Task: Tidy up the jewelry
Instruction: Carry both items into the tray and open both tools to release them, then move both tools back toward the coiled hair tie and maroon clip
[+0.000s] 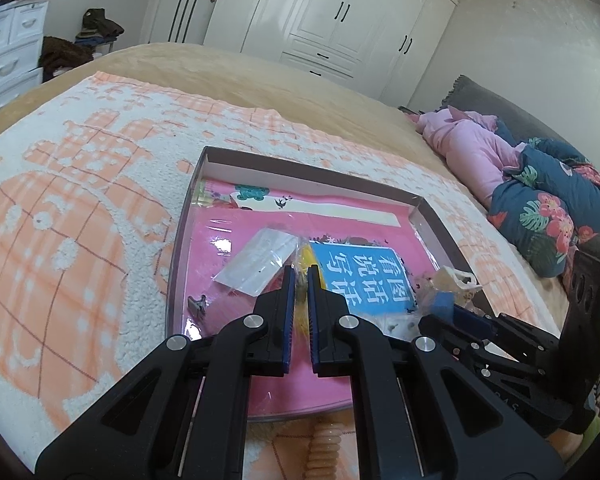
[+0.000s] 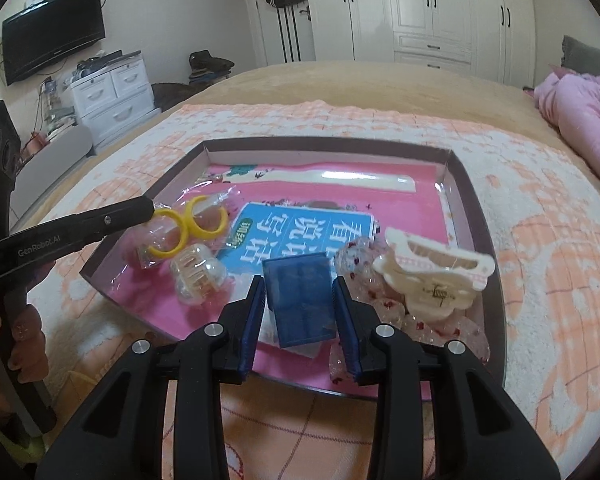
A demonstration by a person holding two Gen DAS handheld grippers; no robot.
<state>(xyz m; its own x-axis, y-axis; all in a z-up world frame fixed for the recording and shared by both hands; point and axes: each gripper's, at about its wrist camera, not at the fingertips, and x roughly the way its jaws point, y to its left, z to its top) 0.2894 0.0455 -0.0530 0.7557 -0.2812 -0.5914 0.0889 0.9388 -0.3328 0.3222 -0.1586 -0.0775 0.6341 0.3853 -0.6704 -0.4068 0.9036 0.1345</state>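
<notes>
Two grippers work over one shallow tray (image 2: 476, 216) that sits on a peach-and-white blanket (image 2: 548, 264). Inside the tray lie one blue booklet (image 2: 300, 236), two yellow hoops (image 2: 192, 228) in a clear bag, one clear claw clip (image 2: 196, 276), one cream claw clip (image 2: 432, 272), one blue box (image 2: 300, 300) and a heap of clear wrappers with red specks (image 2: 364, 280). From the left wrist view come one flat clear packet (image 1: 260, 260) and one small dark clip (image 1: 198, 306) as well. The left gripper (image 1: 299, 276) is pinched nearly closed on the hoops' bag. The right gripper (image 2: 300, 292) stands partly spread with the blue box between its fingers (image 2: 256, 300), the left one touching it; whether the right one presses on it I cannot tell.
</notes>
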